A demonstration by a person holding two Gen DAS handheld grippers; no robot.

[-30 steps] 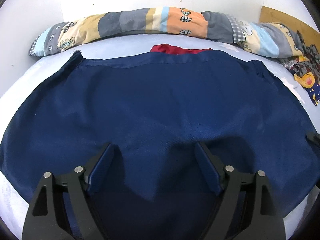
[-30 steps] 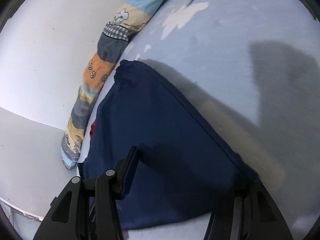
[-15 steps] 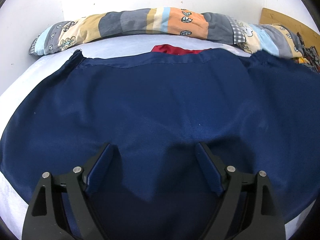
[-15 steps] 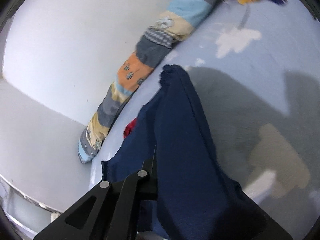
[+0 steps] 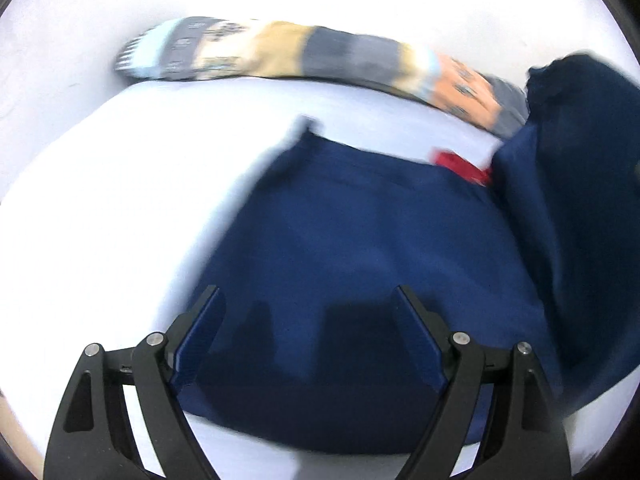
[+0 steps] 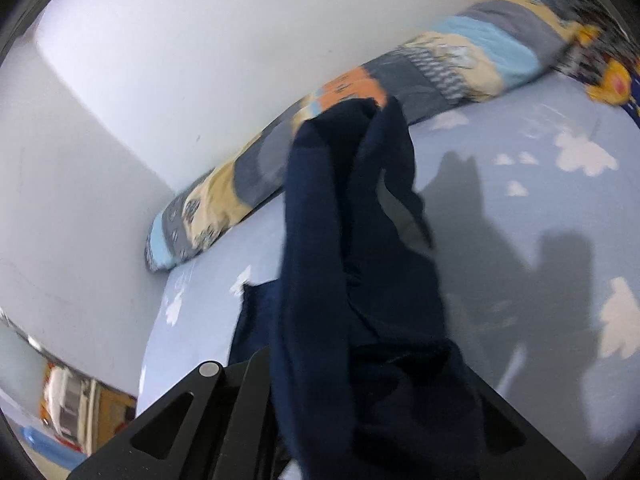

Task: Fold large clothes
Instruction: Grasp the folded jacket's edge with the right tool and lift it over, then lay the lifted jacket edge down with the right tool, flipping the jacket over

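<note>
The navy garment lies spread on the bed, its far hem running toward the wall edge where a long patchwork bolster lies along the bed's far side. A strip of red fabric shows at that hem, just beside the lifted part of the cloth.

The left gripper hangs over the near part of the garment with its jaws wide apart and nothing between them; the cloth lies flat beneath them (the picture is smeared by motion, so fine detail is lost).

The right gripper has its jaws clamped together on one side of the navy garment, having closed on it within the last moment. That side is raised off the bed and hangs in long folds in front of the right wrist camera, covering most of the jaws. In the left wrist view the same raised part stands as a dark fold at the right side.

The bed sheet is pale blue with white cloud shapes.
</note>
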